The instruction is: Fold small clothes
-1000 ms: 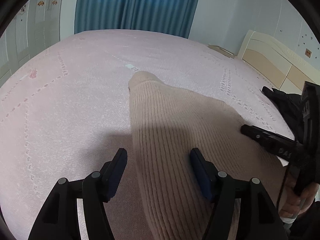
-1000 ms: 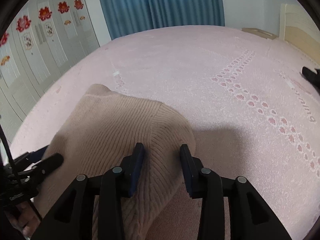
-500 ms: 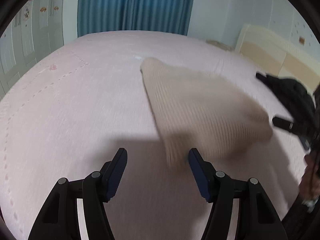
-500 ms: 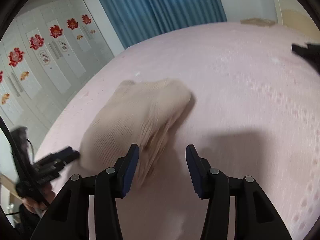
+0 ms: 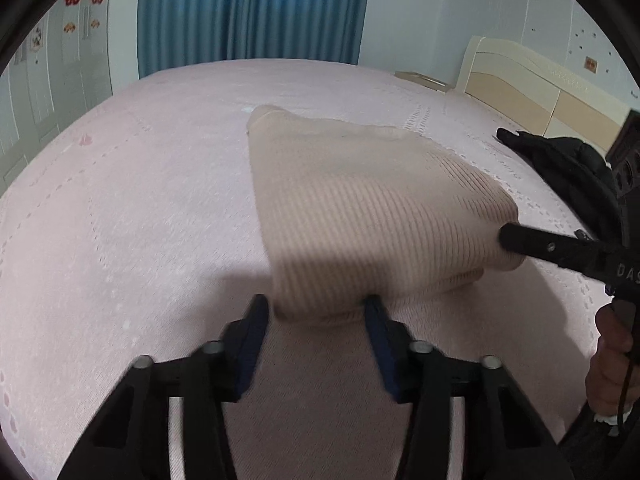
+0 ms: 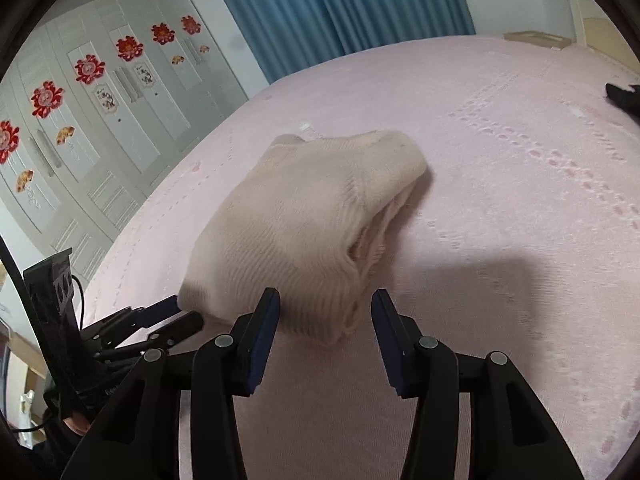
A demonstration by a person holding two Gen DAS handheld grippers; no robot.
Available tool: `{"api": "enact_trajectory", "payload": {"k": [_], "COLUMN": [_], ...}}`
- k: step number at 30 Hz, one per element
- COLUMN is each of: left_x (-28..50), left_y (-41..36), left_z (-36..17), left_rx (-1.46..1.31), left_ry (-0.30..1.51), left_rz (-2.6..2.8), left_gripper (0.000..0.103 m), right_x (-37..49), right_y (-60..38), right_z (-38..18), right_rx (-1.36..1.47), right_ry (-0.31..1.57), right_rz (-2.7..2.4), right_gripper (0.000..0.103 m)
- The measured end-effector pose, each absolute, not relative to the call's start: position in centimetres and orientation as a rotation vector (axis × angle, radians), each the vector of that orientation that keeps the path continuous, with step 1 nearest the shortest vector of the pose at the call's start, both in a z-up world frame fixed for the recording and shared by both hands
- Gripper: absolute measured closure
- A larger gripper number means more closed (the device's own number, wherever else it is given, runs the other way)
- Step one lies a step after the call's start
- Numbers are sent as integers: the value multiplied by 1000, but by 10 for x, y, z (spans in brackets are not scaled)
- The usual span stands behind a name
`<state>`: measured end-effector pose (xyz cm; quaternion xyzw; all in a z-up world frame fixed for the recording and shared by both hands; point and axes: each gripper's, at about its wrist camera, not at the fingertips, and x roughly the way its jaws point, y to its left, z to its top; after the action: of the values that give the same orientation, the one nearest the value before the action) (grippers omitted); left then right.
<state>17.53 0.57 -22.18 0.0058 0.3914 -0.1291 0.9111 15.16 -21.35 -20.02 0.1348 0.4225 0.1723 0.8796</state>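
Note:
A beige ribbed knit garment [image 5: 360,216] lies folded in a thick bundle on the pink bedspread [image 5: 120,220]; it also shows in the right wrist view [image 6: 304,220]. My left gripper [image 5: 316,320] is open, its jaws either side of the bundle's near edge. My right gripper [image 6: 326,312] is open, its jaws either side of the bundle's near right corner. The right gripper's finger [image 5: 560,248] touches the bundle's right end in the left wrist view. The left gripper [image 6: 160,320] sits at the bundle's left corner in the right wrist view.
A black garment [image 5: 560,164] lies on the bed to the right, also seen in the right wrist view [image 6: 624,98]. A cream headboard [image 5: 540,76] stands behind it. White wardrobe doors [image 6: 100,100] and a blue curtain [image 5: 248,12] stand beyond the bed.
Both grippers let go of the knit garment and pulled back from it. The garment dropped onto the bed as a folded bundle. Both grippers are now back at its near edge, open.

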Motion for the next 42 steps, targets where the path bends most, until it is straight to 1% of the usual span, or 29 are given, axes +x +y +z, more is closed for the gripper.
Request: {"api": "enact_trajectory", "payload": {"k": [1, 2, 4, 7, 12, 14, 15, 16, 18, 20, 21, 22, 23, 26, 27, 28, 29, 31, 33, 35, 38, 39, 41, 42], "left_x": [175, 174, 173, 174, 175, 174, 174, 173, 172, 171, 170, 171, 173, 181, 182, 183, 184, 184, 184, 183, 183, 183, 183, 182], "left_y": [6, 7, 14, 24, 21, 20, 21, 23, 28, 34, 38, 39, 39, 33, 32, 31, 30, 27, 26, 27, 28, 29, 29, 30], "left_z": [-221, -220, -217, -218, -220, -220, -220, -220, -219, -216, -216, -216, -216, -217, -217, -217, -217, -216, -216, -215, -215, -215, -214, -214], "left_rx": [19, 15, -18, -68, -58, -53, -63, -81, -111, -149, -160, -163, -163, -161, -161, -162, -158, -138, -132, -139, -142, -140, -138, -138], "left_ry": [790, 777, 772, 788, 800, 802, 810, 818, 831, 826, 821, 817, 817, 832, 836, 836, 835, 830, 828, 827, 832, 834, 834, 836], "left_rz": [-249, -243, -253, -271, -269, -272, -281, -294, -318, -346, -346, -346, -342, -336, -340, -345, -349, -350, -351, -355, -358, -356, -353, -351], "left_gripper": [74, 80, 84, 85, 85, 80, 79, 79, 76, 69, 67, 66, 66, 66, 66, 66, 66, 66, 66, 66, 66, 66, 66, 66], "right_x": [155, 157, 151, 145, 145, 146, 149, 150, 151, 154, 158, 163, 172, 199, 206, 212, 214, 210, 199, 200, 209, 206, 197, 193], "right_y": [-211, -210, -217, -230, -218, -213, -219, -220, -226, -233, -237, -239, -241, -239, -236, -234, -230, -219, -219, -225, -220, -217, -214, -216], "right_z": [-202, -204, -198, -194, -199, -200, -200, -200, -195, -189, -186, -185, -184, -189, -193, -198, -203, -201, -186, -185, -206, -208, -201, -196], "right_rx": [272, 267, 248, 284, 221, 213, 225, 240, 259, 289, 317, 338, 355, 378, 383, 384, 380, 286, 265, 277, 210, 199, 173, 179], "right_ry": [902, 917, 848, 832, 857, 880, 891, 898, 873, 835, 819, 810, 808, 850, 876, 898, 914, 883, 782, 772, 900, 903, 872, 854], "right_rz": [381, 389, 318, 316, 282, 307, 315, 330, 340, 334, 340, 337, 329, 284, 270, 273, 287, 272, 271, 241, 164, 160, 158, 166], "right_gripper": [89, 96, 97, 98, 98, 93, 88, 79, 73, 69, 64, 60, 59, 60, 63, 75, 82, 89, 90, 91, 92, 92, 88, 83]}}
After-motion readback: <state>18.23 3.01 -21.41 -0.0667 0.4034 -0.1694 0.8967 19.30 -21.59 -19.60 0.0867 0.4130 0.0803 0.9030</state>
